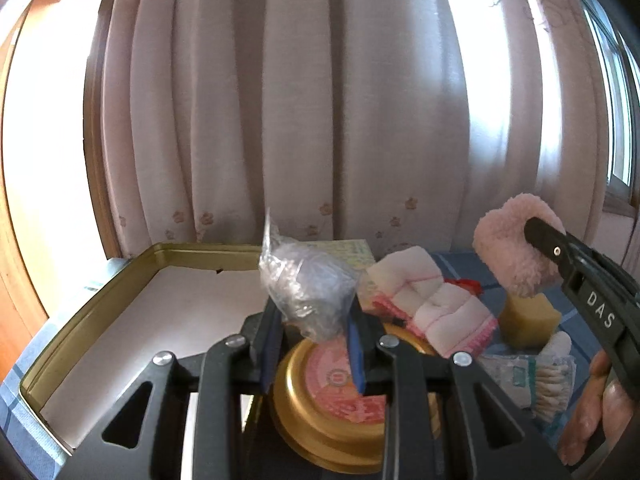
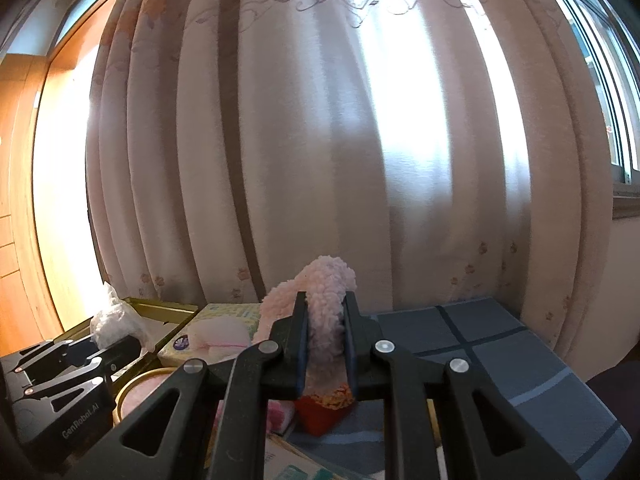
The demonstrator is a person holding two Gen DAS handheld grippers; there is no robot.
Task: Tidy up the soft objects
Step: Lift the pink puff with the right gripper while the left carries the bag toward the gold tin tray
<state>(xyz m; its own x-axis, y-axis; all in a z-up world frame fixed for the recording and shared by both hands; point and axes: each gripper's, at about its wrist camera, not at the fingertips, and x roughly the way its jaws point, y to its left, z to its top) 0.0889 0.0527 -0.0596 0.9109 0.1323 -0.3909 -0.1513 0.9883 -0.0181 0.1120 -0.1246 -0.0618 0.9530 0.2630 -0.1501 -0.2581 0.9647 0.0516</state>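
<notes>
L tool [image 1: 312, 316] grips crinkly clear bag [image 1: 304, 284] | R tool [image 2: 326, 340] clamps fuzzy pink plush [image 2: 324, 304]

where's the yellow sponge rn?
Left wrist view, lower right: the yellow sponge sits on the blue checked cloth, right of the white-pink quilted cloth, below the pink fluffy item.

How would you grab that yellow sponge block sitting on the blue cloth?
Grip the yellow sponge block across its two flat upright sides, coming down from above once the pink fluffy thing held over it is out of the way. It sits square on the blue checked cloth with its top facing up, so jaws should close evenly on the side faces and squeeze without slipping.
</notes>
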